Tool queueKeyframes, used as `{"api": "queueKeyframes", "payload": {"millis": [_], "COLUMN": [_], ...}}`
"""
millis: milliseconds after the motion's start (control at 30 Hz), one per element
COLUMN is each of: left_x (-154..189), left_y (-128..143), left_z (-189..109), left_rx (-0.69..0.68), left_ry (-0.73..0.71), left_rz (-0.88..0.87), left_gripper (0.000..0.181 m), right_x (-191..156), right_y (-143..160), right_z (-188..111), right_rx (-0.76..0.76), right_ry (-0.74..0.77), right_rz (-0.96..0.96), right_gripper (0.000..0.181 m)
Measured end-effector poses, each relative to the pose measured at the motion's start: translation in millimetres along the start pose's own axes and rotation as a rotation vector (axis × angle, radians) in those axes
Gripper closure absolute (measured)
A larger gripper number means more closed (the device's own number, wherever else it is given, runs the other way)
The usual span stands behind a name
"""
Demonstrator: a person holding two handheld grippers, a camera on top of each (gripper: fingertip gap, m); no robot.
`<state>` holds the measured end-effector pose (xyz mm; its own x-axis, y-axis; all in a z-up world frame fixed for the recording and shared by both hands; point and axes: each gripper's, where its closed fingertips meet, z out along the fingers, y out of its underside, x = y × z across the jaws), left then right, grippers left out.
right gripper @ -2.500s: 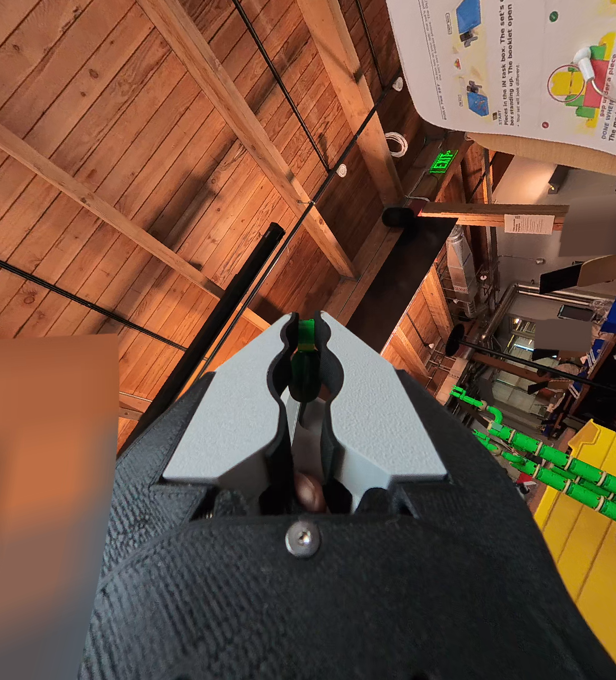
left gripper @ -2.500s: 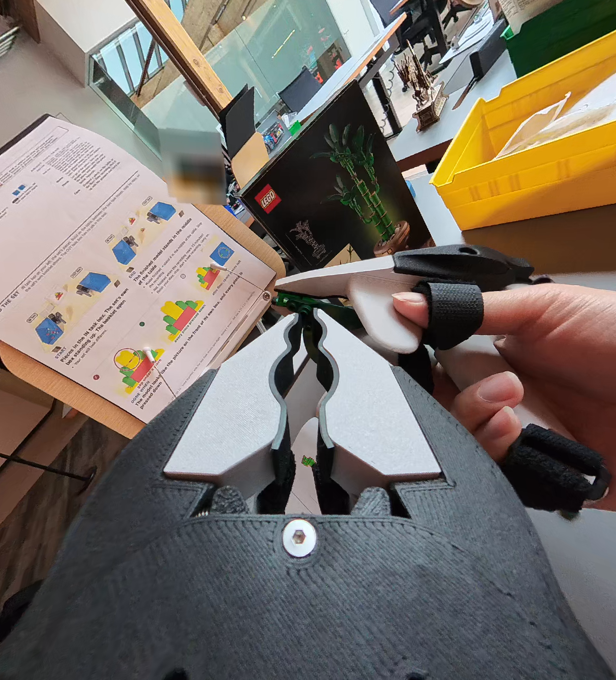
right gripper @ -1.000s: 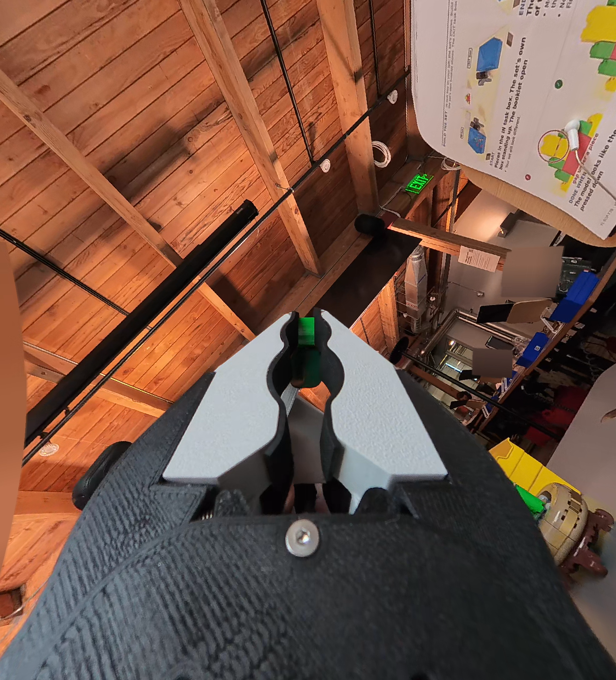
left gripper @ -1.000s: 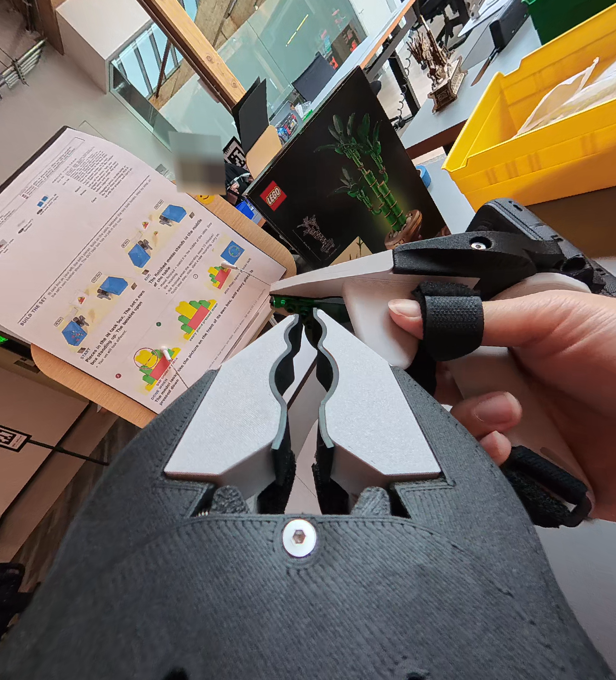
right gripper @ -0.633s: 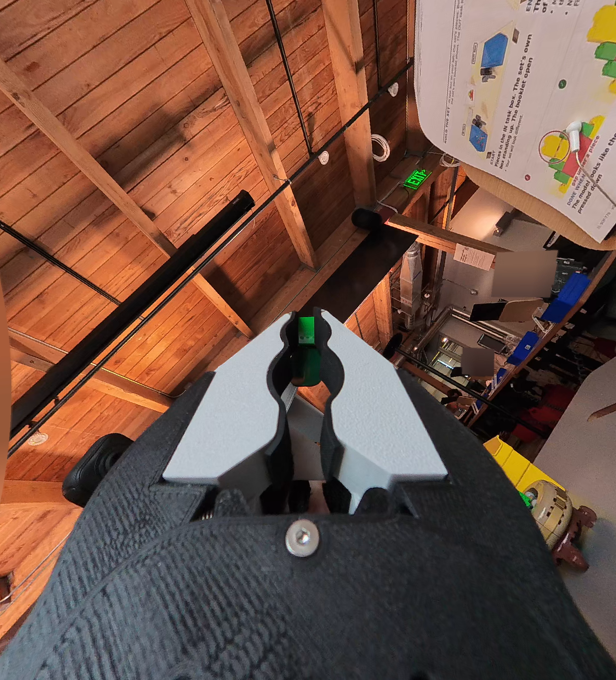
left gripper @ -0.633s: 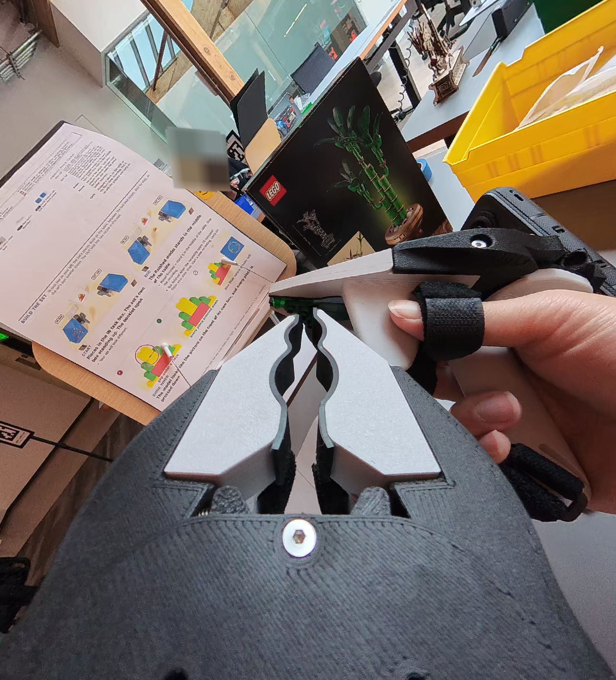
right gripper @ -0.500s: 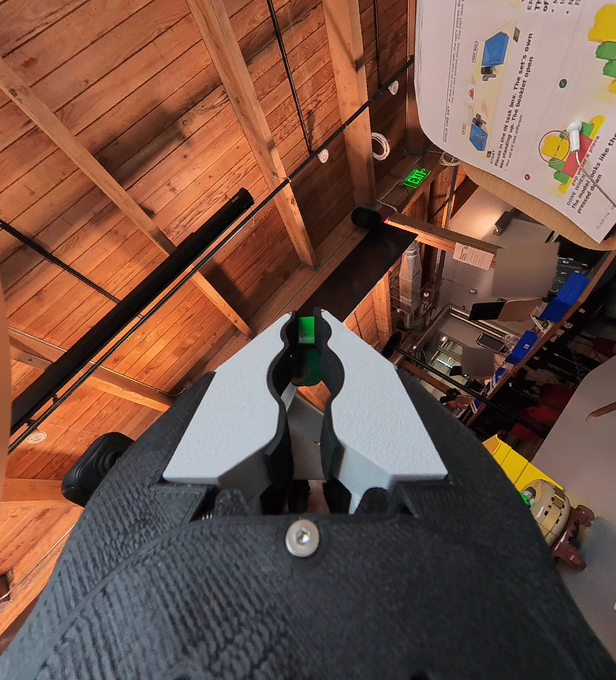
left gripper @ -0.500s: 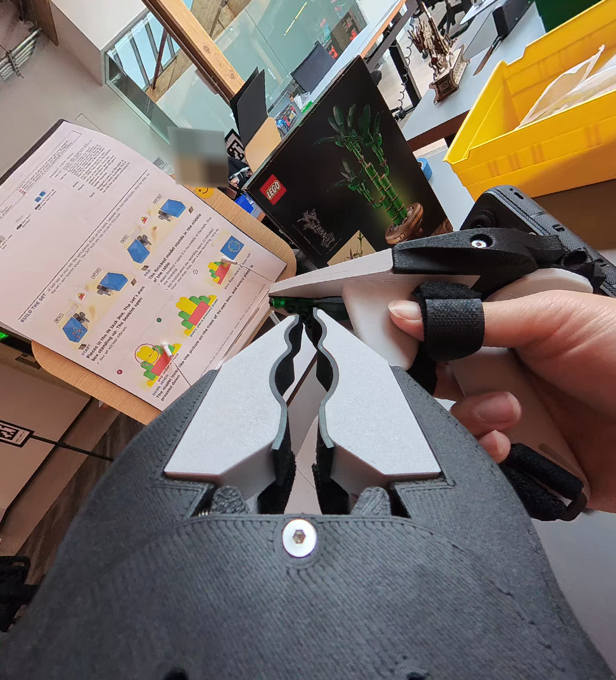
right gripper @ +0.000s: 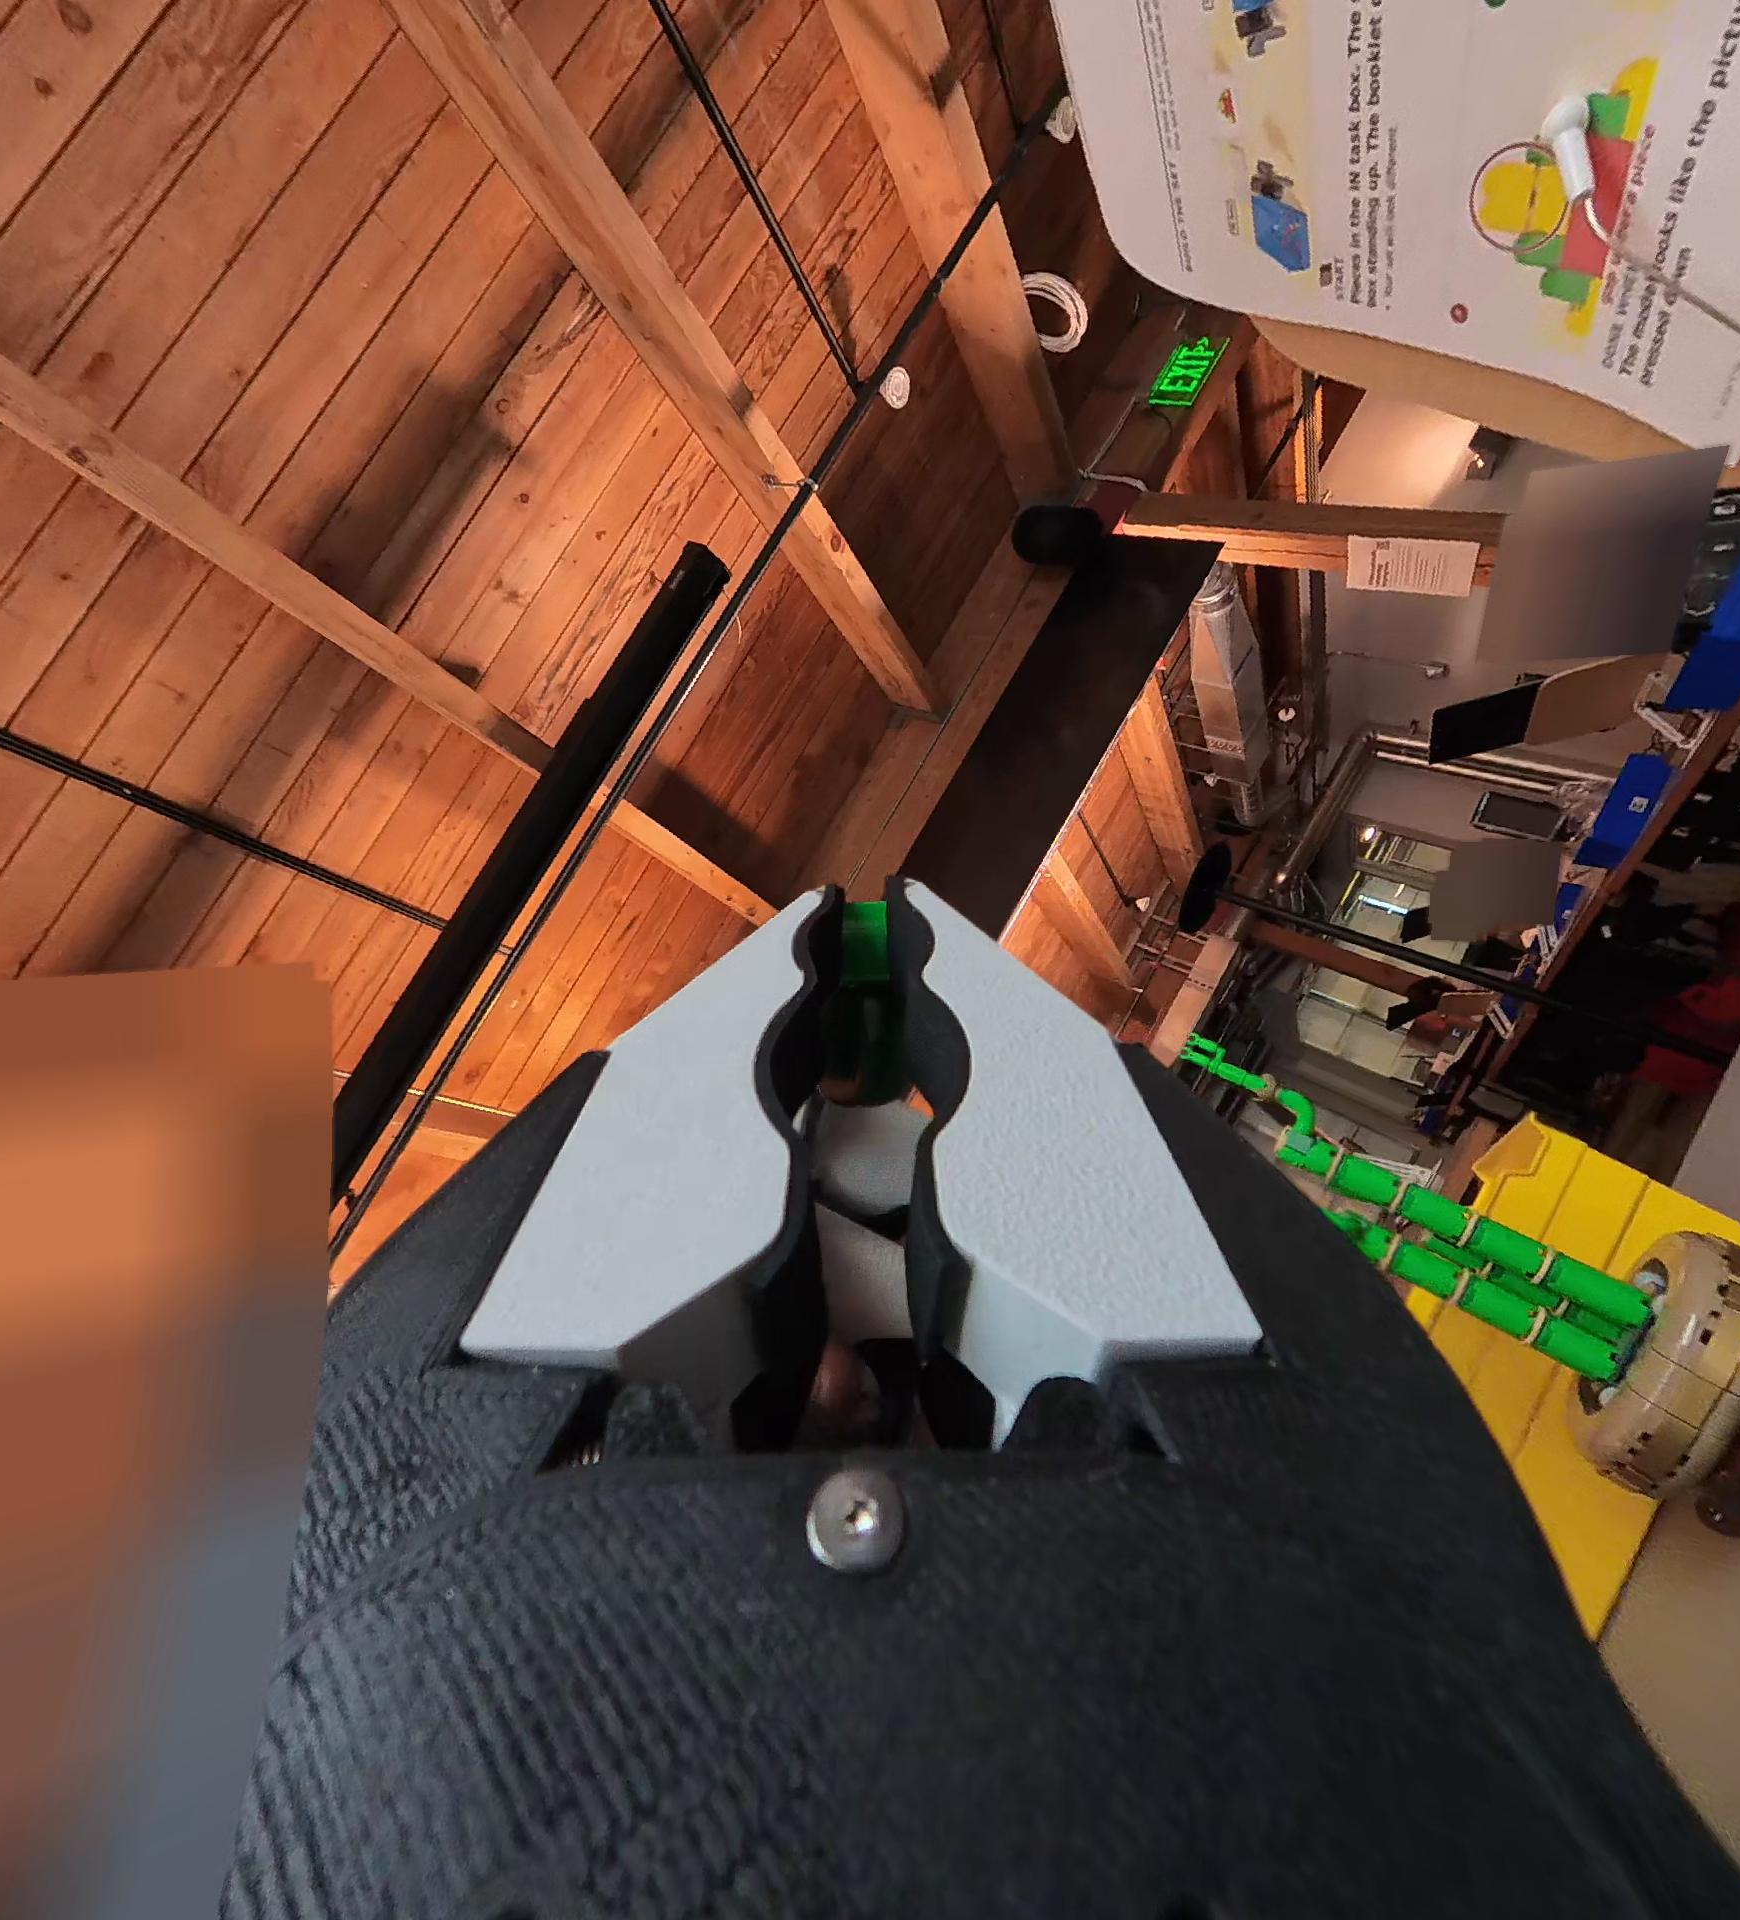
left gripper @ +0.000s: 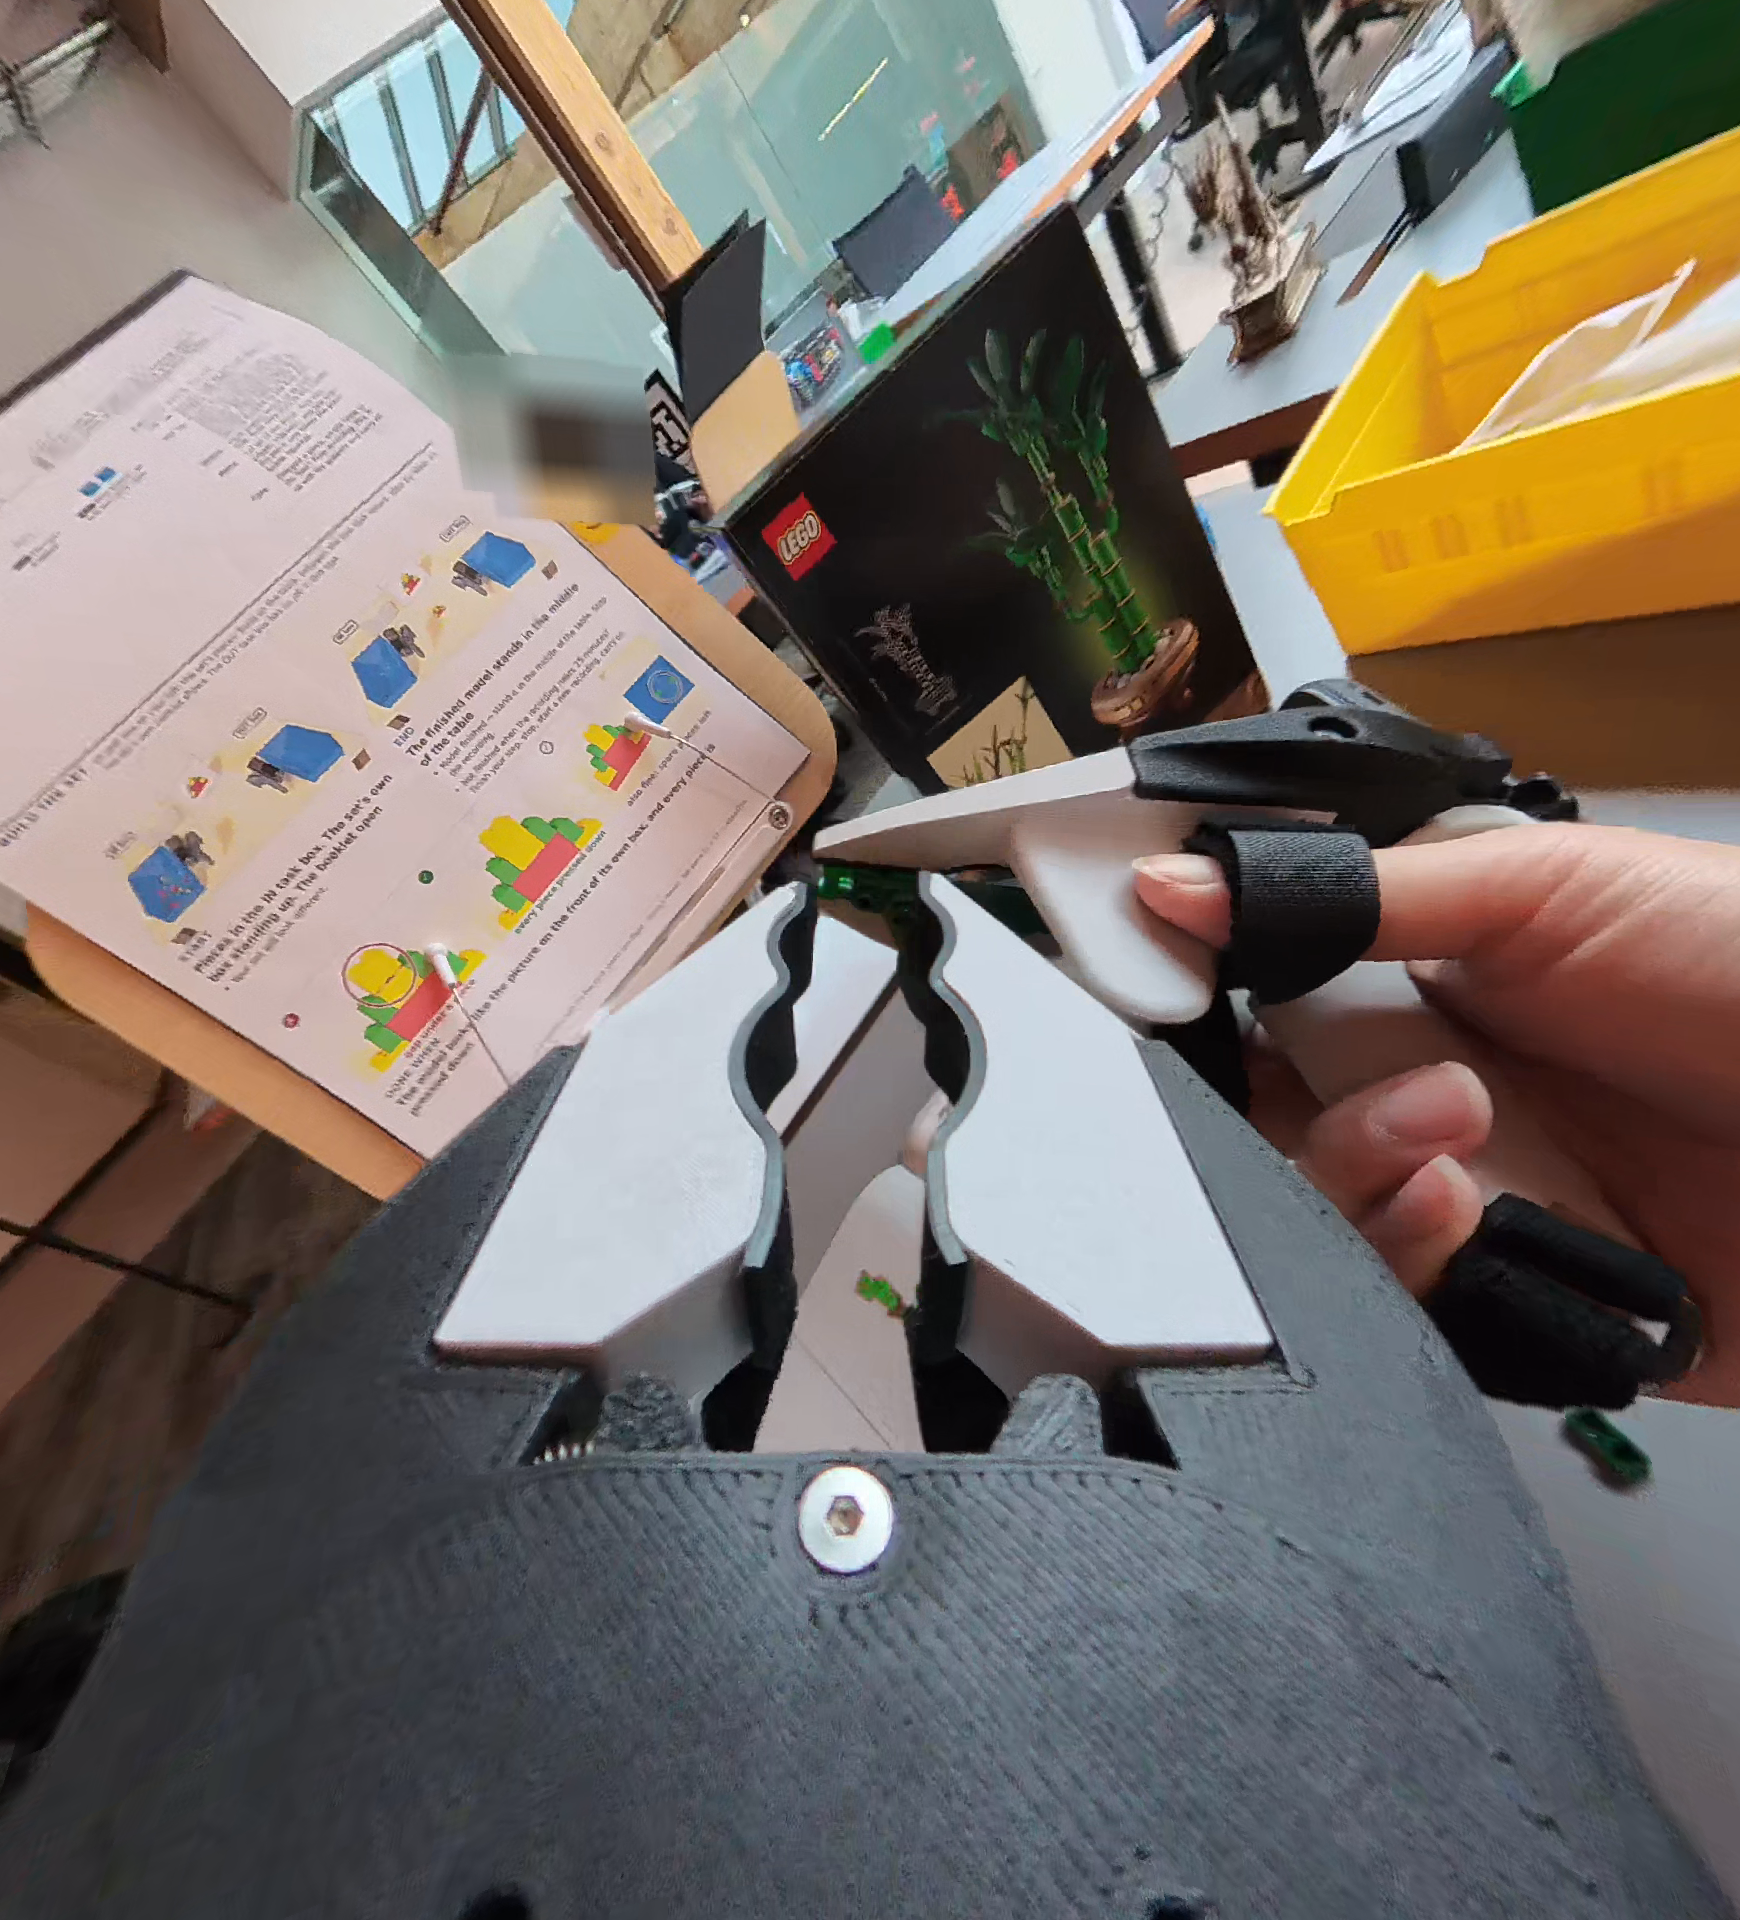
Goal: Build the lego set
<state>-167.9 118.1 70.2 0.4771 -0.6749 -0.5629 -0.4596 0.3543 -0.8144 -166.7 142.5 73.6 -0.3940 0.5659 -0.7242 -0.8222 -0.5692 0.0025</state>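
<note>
My left gripper (left gripper: 863, 891) is open, its jaws a small gap apart. A dark green lego piece (left gripper: 861, 886) sits between its tips, and I cannot tell if it touches them. My right gripper (left gripper: 830, 862) comes in from the right, held by a hand (left gripper: 1531, 1018), and grips that piece. In the right wrist view the right gripper (right gripper: 861, 906) is shut on the green piece (right gripper: 864, 956), bright green at the tip and darker below. The part-built green bamboo model (right gripper: 1468, 1247) in its tan pot (right gripper: 1676, 1361) is at the right.
A black lego box (left gripper: 980, 582) stands behind the grippers, and a yellow tray (left gripper: 1572, 540) is at the right. An instruction sheet (left gripper: 326, 727) on a wooden board is at the left. A small dark green piece (left gripper: 1609, 1446) shows below the hand.
My left gripper's jaws have opened from nearly shut. The right gripper still holds the green piece. The right view has swung, so the bamboo model shows fully again.
</note>
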Motion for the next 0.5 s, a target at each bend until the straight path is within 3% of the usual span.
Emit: {"api": "queueKeyframes", "payload": {"millis": [33,200,300,367,500], "left_x": [-3,-4,-12,-14,-17], "left_y": [1,1,-12,-20,-24], "left_z": [-2,-17,-35,-50,-59], "left_rx": [0.003,0.052,0.173,0.24,0.316], "left_ry": [0.023,0.279,0.428,0.531,0.592], "left_rz": [-0.034,-0.294,-0.44,-0.497,-0.517], "left_gripper": [0.16,0.157,0.157,0.157,0.159], "right_x": [-2,-20,-35,-45,-62], "right_y": [1,15,26,36,45], "right_z": [2,14,20,23,25], "right_rx": [-0.011,-0.146,-0.219,-0.284,-0.357], "right_ry": [-0.012,-0.121,-0.188,-0.224,-0.298], "right_rz": [0.012,0.152,0.214,0.269,0.387], "right_gripper": [0.175,0.175,0.175,0.175,0.175]}}
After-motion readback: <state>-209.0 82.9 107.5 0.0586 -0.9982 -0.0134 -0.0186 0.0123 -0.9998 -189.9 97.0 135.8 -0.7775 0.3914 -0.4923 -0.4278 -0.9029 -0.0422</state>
